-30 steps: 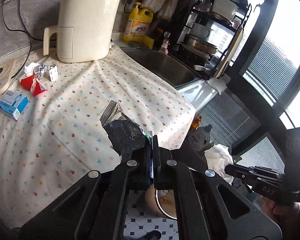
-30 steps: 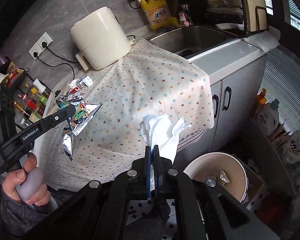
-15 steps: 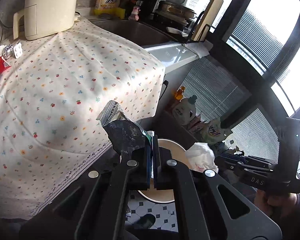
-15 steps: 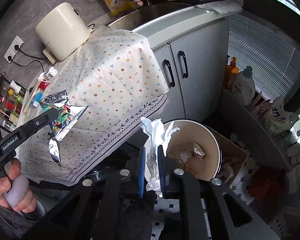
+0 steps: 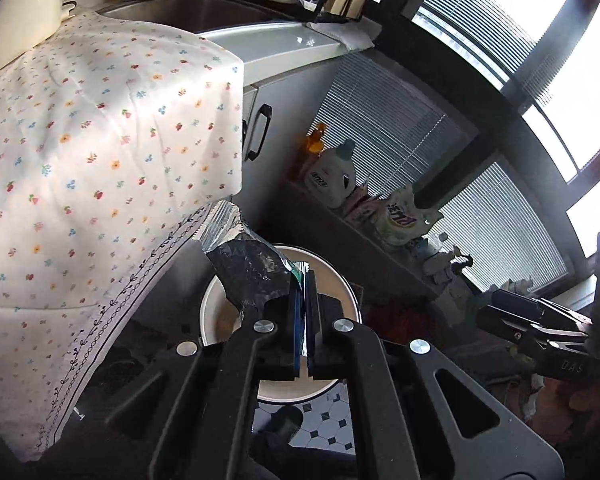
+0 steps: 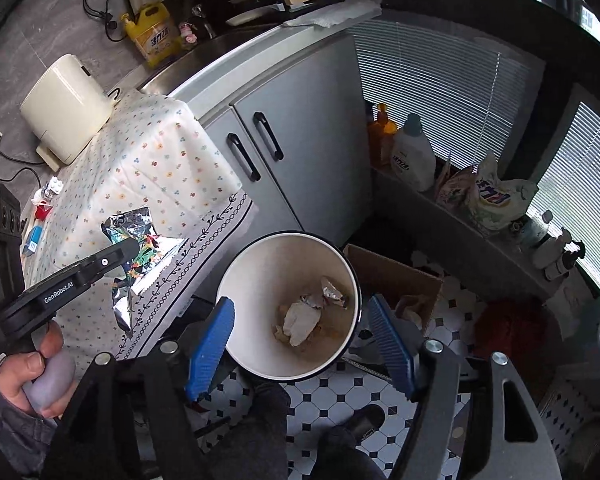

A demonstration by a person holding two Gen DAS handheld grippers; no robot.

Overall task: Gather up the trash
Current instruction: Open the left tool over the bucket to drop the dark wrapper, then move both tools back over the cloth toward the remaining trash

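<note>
**A:** Foil wrapper (image 5: 244, 268), L wrist view first. Where did it sit vs the jaws?

**B:** Pinched between them. L gripper (image 5: 303, 300) had its blue pads pressed together on the wrapper's lower edge. Rest of it stuck up and fwd-left from the tips, silver serrated end topmost, dark crumpled part nearer the pads.

**A:** And the bin?

**B:** White bin (image 5: 340, 280) lay directly under and just beyond the tips, rim showing on both sides of the fingers. So the wrapper's long axis ran up and away while the drop target was straight below. Tablecloth (image 5: 100, 140) hung to the left, near the wrapper's silver end; couldn't tell if touching.

**A:** R wrist view?

**B:** R gripper (image 6: 302, 340) was spread wide, blue pads (image 6: 212, 344) far apart, nothing between them. White bin (image 6: 288, 304) filled the gap beyond the tips, mouth tilted toward the cam. White tissue (image 6: 300, 320) lay at the bottom w/ some foil scraps.

**A:** L gripper visible from there?

**B:** Yes, at left, L gripper (image 6: 132, 250) holding the foil wrapper (image 6: 144, 240) over the cloth's hem, beside the bin, not clearly above its mouth from this angle.

**A:** Verdict?

**B:** L is the only one carrying. I'd judge the move hinges on getting the wrapper squarely over the mouth before letting go, since its free end leaned toward the cloth.
</note>
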